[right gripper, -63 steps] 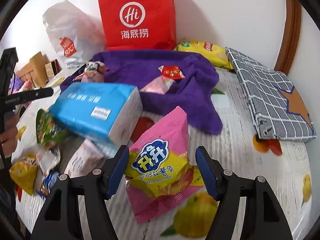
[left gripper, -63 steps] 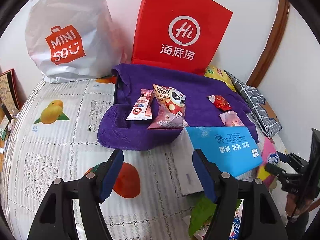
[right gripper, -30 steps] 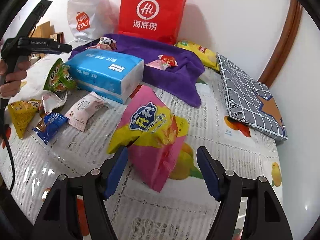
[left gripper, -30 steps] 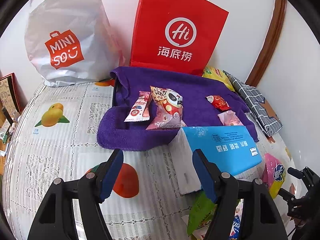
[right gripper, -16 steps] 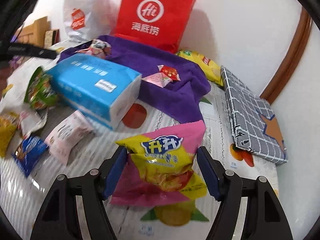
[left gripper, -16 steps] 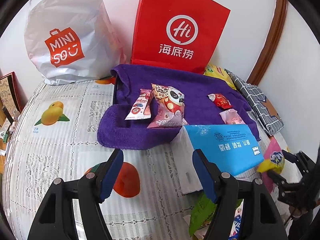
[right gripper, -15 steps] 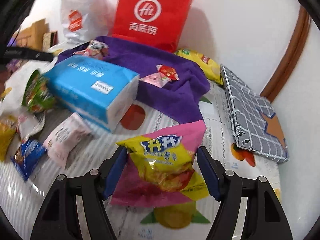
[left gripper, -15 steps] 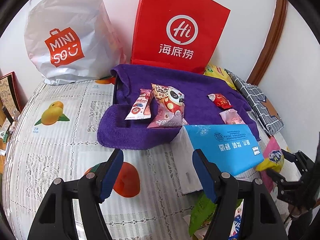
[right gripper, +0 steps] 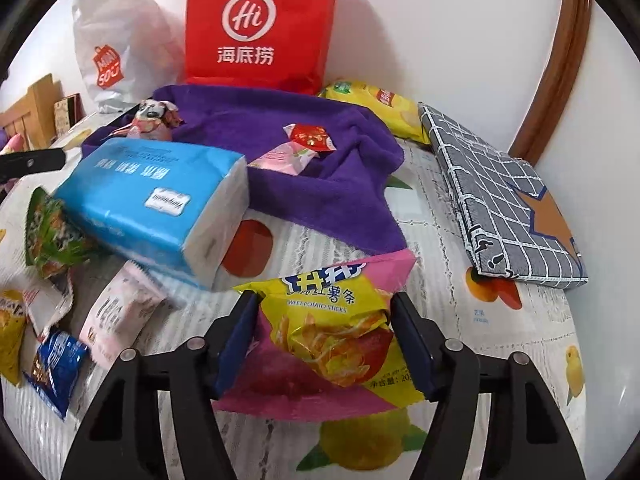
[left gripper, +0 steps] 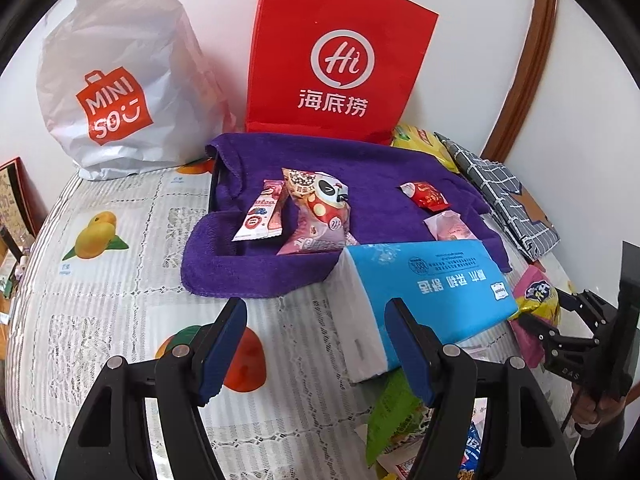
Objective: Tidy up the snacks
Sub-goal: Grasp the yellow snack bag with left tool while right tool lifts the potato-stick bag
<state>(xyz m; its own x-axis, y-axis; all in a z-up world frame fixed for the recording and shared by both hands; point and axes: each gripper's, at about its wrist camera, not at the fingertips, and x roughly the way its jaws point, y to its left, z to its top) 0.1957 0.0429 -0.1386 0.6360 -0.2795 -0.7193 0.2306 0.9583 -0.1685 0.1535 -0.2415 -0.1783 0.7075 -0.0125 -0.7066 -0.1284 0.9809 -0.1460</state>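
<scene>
Holding the sweet potato sticks bag (right gripper: 328,320) between its closed-in fingers just above the worktop (right gripper: 440,360), the right tool (right gripper: 325,334) seemingly was carrying it toward the purple towel (right gripper: 320,184), needing a gentle release there, while the left tool (left gripper: 316,338) waited open.

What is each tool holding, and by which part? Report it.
Right tool: sweet potato sticks bag, its fingers at the bag's two side edges, grip not confirmed. Left tool: open, nothing held.

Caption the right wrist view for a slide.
Right gripper straddles a pink-and-yellow sweet potato sticks bag, facing the purple towel.
</scene>
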